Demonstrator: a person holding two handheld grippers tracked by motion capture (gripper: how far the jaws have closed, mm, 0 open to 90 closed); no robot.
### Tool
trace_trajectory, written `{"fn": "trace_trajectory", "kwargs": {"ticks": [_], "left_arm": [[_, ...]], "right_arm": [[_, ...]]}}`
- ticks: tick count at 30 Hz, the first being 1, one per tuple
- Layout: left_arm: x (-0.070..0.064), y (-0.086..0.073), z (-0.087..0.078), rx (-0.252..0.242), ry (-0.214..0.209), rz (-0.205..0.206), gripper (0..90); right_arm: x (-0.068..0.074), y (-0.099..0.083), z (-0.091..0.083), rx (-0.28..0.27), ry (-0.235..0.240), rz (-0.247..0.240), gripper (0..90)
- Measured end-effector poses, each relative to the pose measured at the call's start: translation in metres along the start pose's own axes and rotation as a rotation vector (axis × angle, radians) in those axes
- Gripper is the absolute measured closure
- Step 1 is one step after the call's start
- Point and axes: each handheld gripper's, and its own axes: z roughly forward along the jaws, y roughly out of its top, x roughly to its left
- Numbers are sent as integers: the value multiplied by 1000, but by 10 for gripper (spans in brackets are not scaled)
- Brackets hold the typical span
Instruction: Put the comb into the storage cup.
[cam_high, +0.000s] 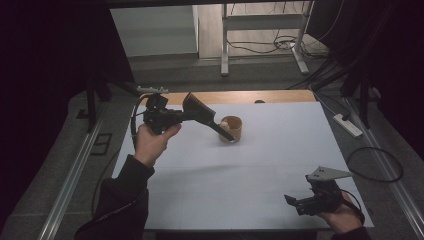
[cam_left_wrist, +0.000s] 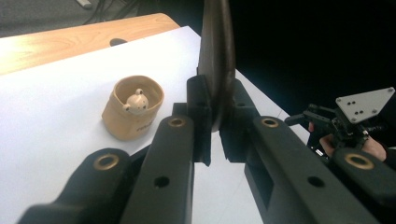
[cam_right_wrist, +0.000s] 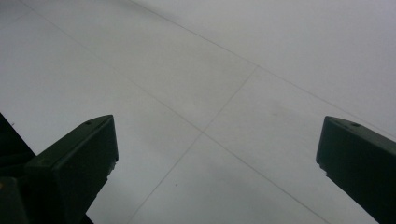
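With our left tongs (cam_high: 186, 116) clamped on the dark flat-headed brush (cam_high: 202, 116), we hold its handle tip at the rim of the tan ceramic cup with a small bear figure (cam_high: 231, 129), mid-tabletop (cam_high: 280, 150). Next we judge the tip must drop inside without tipping it; our right tongs (cam_high: 295, 201) wait wide apart, low near the front edge.

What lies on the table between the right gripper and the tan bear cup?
Nothing: in the high view, bare white table separates the right gripper from the tan bear cup.

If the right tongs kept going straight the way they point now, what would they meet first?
Probably the bare white table sheet. The right tongs stand open and empty, aimed down at it in the right gripper view, with nothing between. The cup sits far off near the left tongs.
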Motion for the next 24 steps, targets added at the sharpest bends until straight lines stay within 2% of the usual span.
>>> {"fn": "trace_trajectory", "kwargs": {"ticks": [15,22,24], "left_arm": [[6,18,-1,-10,32,-4,828],[9,27,1,-16,41,-6,828],[10,30,2,-15,45,-7,828]], "right_arm": [[-5,-14,-15,19,-44,50,0],[-9,-18,-22,8,-60,100,0],[-9,-19,-24,6,-66,101,0]]}}
